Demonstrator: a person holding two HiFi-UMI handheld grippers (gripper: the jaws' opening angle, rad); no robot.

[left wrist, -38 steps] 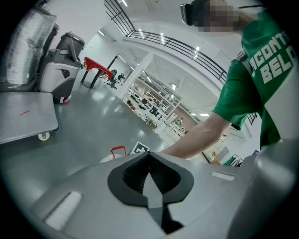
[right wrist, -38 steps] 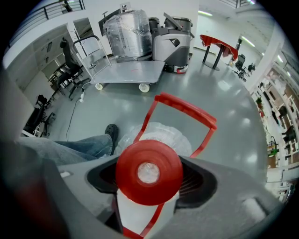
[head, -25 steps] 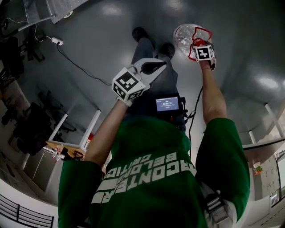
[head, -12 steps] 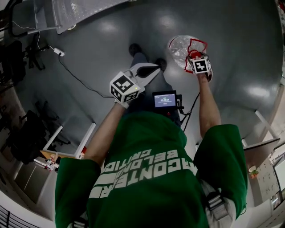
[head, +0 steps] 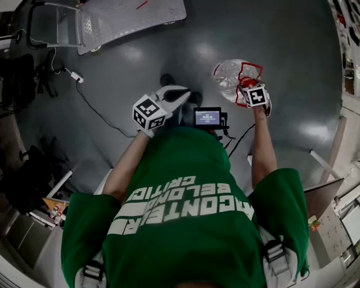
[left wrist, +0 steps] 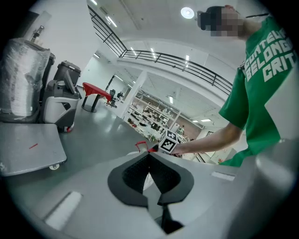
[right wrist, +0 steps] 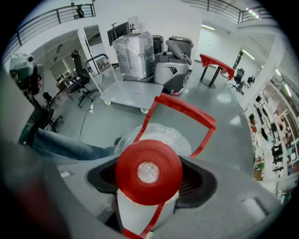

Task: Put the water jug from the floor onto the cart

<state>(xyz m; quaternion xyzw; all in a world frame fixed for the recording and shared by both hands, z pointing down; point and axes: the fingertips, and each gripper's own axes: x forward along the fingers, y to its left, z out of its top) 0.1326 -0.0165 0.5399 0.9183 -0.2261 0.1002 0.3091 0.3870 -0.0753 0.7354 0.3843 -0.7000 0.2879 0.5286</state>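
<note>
The water jug [head: 229,72] is clear plastic with a red cap [right wrist: 148,172] and a red carry handle [right wrist: 187,112]. It hangs off the floor, with my right gripper [head: 246,85] shut round its neck just under the cap. In the right gripper view the jaws hug the neck on both sides. The grey flat cart [head: 130,17] stands at the top left of the head view, and its platform [right wrist: 133,95] lies ahead beyond the jug. My left gripper [head: 181,94] is shut and holds nothing; its pads [left wrist: 140,170] meet, to the left of the jug.
A cable and power strip [head: 76,76] lie on the grey floor left of me. Behind the cart stand a wrapped pallet load [right wrist: 133,51], a floor-cleaning machine [right wrist: 170,63] and a red table [right wrist: 217,65]. Office chairs [head: 17,73] crowd the left edge.
The cart has come further into the head view at the top left as the person walks toward it. The jug stays held in my right gripper; both grippers keep their positions.
</note>
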